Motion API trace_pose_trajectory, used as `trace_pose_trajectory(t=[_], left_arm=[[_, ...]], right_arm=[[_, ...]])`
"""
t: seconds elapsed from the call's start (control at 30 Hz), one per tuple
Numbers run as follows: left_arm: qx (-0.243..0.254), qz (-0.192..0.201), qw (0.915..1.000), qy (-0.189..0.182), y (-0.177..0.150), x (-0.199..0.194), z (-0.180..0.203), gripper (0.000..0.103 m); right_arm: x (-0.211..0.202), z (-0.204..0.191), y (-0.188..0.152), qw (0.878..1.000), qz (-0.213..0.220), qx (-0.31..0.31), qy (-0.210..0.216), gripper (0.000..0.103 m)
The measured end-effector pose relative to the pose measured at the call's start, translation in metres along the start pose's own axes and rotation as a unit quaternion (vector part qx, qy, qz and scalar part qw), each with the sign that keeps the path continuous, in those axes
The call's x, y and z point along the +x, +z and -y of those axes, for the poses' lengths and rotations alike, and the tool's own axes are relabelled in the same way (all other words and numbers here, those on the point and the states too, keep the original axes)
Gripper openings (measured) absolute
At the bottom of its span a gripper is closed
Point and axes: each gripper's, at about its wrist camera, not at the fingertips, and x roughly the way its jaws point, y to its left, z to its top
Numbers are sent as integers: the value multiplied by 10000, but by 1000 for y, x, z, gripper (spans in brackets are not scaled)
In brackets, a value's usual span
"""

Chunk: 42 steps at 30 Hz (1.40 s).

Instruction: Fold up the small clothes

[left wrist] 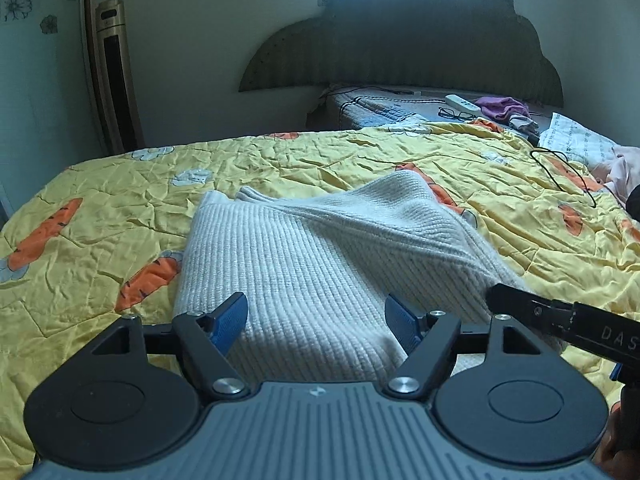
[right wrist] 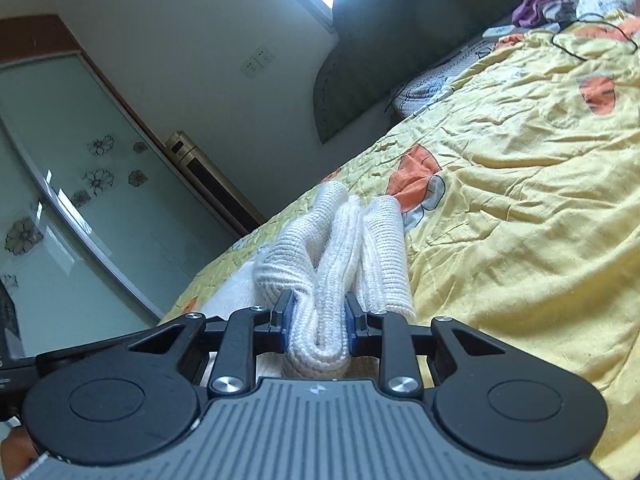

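Observation:
A white ribbed knit garment [left wrist: 304, 248] lies partly folded on the yellow carrot-print quilt [left wrist: 120, 208]. My left gripper [left wrist: 316, 316] is open, its blue pads on either side of the garment's near edge, holding nothing. My right gripper [right wrist: 318, 318] is shut on a bunched fold of the garment [right wrist: 340, 248] and lifts its right edge off the quilt. The right gripper's black finger also shows in the left wrist view [left wrist: 560, 320] at the garment's right corner.
At the bed's head lie glasses [left wrist: 458, 114], a white remote [left wrist: 462, 102], purple cloth [left wrist: 502, 106] and a black cord [left wrist: 568, 176]. A gold tower fan [left wrist: 114, 76] stands by the left wall. A dark headboard [left wrist: 420, 40] rises behind.

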Motion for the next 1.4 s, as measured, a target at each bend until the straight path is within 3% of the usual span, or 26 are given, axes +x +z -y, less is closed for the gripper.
trace_pose_trajectory(t=[0.73, 0.93, 1.0, 1.1, 1.17, 1.27, 1.4], left_arm=[[114, 64, 9999, 105, -15, -12, -3, 81], [15, 234, 9997, 83, -12, -18, -22, 81], [-89, 296, 9995, 90, -9, -20, -35, 81], [-345, 336, 9988, 79, -4, -18, -58, 82], [-580, 252, 9980, -66, -2, -12, -75, 82], [-976, 53, 9942, -455, 0, 4, -97, 82], [-1460, -237, 9837, -1021, -4, 27, -118, 82]], right_arm=[[0, 6, -4, 9996, -132, -203, -169, 25], [2, 5, -1, 9997, -140, -188, -76, 49], [1, -5, -1, 9991, -142, -403, 6, 75], [-1, -29, -1, 9943, -60, -1053, -162, 99], [1, -43, 0, 9875, -20, -1539, -342, 100], [20, -52, 9, 9736, -402, -2141, -688, 102], [52, -29, 27, 9711, -1034, -2011, -765, 102]])
